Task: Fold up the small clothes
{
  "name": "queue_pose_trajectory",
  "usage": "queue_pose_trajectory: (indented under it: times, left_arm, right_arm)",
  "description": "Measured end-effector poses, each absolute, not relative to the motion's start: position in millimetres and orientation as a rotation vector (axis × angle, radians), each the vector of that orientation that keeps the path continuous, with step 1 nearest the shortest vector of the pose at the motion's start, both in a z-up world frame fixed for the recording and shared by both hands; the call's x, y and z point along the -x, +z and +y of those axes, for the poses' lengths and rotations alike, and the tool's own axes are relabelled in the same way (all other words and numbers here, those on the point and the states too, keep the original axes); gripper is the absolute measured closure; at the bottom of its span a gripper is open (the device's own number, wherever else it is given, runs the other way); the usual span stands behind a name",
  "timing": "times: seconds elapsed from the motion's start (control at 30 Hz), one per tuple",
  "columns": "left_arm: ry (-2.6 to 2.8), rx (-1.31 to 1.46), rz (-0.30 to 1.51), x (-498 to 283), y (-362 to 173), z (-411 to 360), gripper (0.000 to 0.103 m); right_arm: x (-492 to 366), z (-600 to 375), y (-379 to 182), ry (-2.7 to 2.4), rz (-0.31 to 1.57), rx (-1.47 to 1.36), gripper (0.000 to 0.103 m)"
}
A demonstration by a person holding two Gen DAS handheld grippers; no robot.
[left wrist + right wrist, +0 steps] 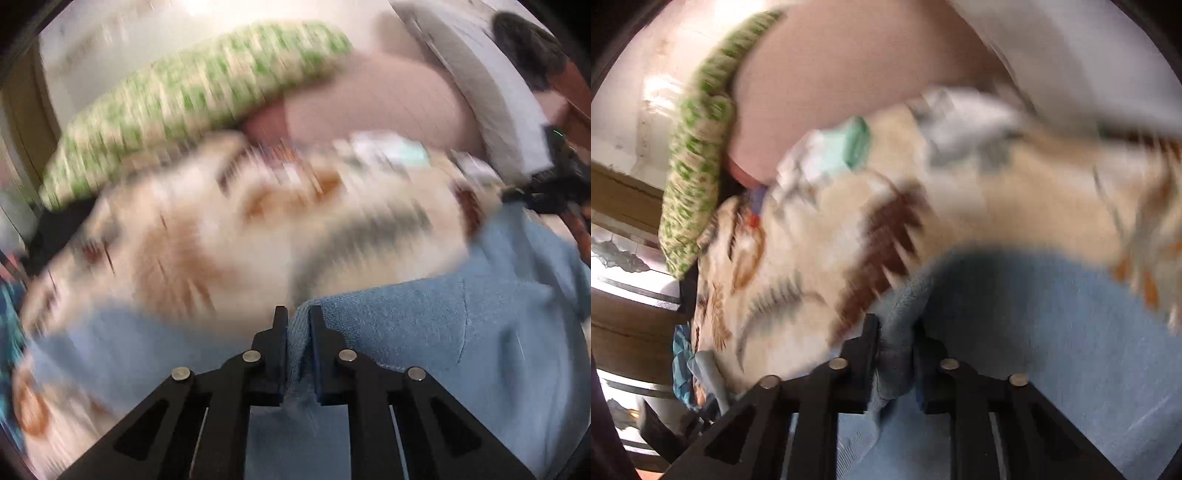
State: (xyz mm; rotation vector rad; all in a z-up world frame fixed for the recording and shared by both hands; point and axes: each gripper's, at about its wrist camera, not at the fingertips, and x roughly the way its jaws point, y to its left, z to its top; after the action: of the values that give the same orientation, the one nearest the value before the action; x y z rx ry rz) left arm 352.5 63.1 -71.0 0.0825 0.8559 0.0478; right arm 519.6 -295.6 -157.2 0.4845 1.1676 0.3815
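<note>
I have two black two-finger tongs, one in each hand, and both are pinched onto the same single piece of clothing: one light blue terry-cloth garment (424, 332). My left gripper (297, 317) has its jaws nearly together with a fold of the blue cloth squeezed between them, and the fabric spreads away to my right. My right gripper (895, 330) is likewise clamped on a bunched edge of the garment (1052, 332), the gathered cloth running straight down between the jaws. The garment's long axis looks to run across from one gripper toward the other, roughly left to right in the left wrist view, though blur keeps me from telling which end is which. It lies over one cream blanket printed with brown and grey leaf shapes (960, 221), which fills the middle ground. Further off on that blanket sit a few small pale white and mint pieces of cloth (849, 147); I cannot count them through the blur. Beyond lie one green-and-white patterned pillow (184, 99) and one plain dusty-pink pillow (376, 103), touching each other.
</note>
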Motion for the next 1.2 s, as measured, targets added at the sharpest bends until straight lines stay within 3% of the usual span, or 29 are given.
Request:
queue_pose_trajectory:
  times: [0.07, 0.1, 0.13, 0.17, 0.2, 0.27, 0.43, 0.67, 0.77, 1.07, 1.13, 1.17, 1.2]
  left_arm:
    - [0.179, -0.011, 0.802, -400, -62, 88, 0.088]
    - [0.265, 0.11, 0.817, -422, -63, 111, 0.081]
    - [0.29, 0.171, 0.849, -431, -68, 122, 0.055]
    - [0.246, 0.272, 0.933, -438, -79, 135, 0.044]
    - [0.208, 0.305, 0.946, -433, -83, 138, 0.041]
    - [0.196, 0.203, 0.902, -411, -78, 133, 0.041]
    - [0.117, 0.03, 0.808, -334, -57, 115, 0.026]
    - [0.062, 0.052, 0.821, -252, -51, 92, 0.02]
    - [0.046, 0.083, 0.893, -242, -63, 81, 0.019]
    - [0.115, 0.366, 0.996, -232, -71, 113, 0.019]
    - [0.134, 0.353, 0.987, -228, -68, 117, 0.019]
    - [0.138, 0.347, 0.985, -227, -67, 118, 0.019]
    - [0.138, 0.343, 0.977, -225, -66, 119, 0.019]
  right_arm:
    - [-542, -301, -146, 0.365, 1.056, -0.609, 0.088]
    - [-552, -309, -140, 0.345, 0.938, -0.693, 0.083]
    - [-557, -313, -138, 0.292, 0.864, -0.71, 0.072]
    - [-559, -313, -144, 0.216, 0.867, -0.716, 0.018]
    - [-557, -309, -151, 0.201, 0.93, -0.702, 0.0]
    - [-539, -304, -154, 0.286, 0.96, -0.656, 0.0]
    - [-443, -337, -132, 0.392, 0.932, -0.65, 0.0]
    - [-249, -476, -117, 0.129, 0.815, -0.836, 0.0]
    - [-197, -558, -138, -0.072, 0.721, -1.033, 0.0]
    - [-244, -643, -181, -0.233, 0.744, -1.196, 0.0]
    - [-253, -643, -185, -0.24, 0.757, -1.174, 0.004]
    - [-257, -638, -183, -0.23, 0.768, -1.156, 0.012]
    - [-259, -631, -178, -0.203, 0.782, -1.125, 0.029]
